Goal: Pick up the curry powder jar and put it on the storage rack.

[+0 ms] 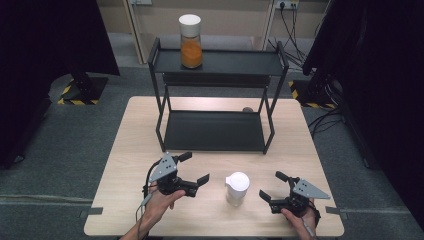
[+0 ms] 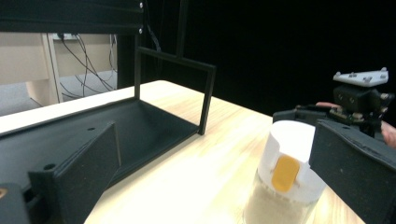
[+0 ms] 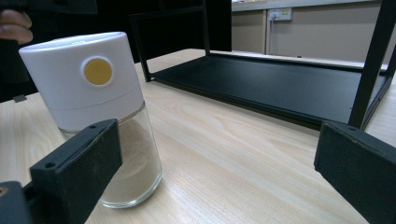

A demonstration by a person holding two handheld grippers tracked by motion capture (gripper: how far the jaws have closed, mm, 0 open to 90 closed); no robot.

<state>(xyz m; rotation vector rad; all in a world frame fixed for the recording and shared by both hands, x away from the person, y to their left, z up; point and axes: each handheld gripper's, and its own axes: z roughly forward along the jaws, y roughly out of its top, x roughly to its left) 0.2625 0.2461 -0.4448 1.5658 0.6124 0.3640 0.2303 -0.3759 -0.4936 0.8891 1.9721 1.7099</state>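
Seeing pale wood surface (image 1: 125, 150), grey floor, dark curtains around; my left tool (image 1: 192, 169) and right tool (image 1: 274, 186) both wide, flanking white-capped jar (image 1: 237, 188).

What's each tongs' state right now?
Left tongs: open, holding nothing, left of the jar.
Right tongs: open, holding nothing, right of the jar.

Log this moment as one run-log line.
left gripper: open, beside jar | right gripper: open, beside jar | white-lidded jar: upright on table, ungrasped | orange jar: top shelf
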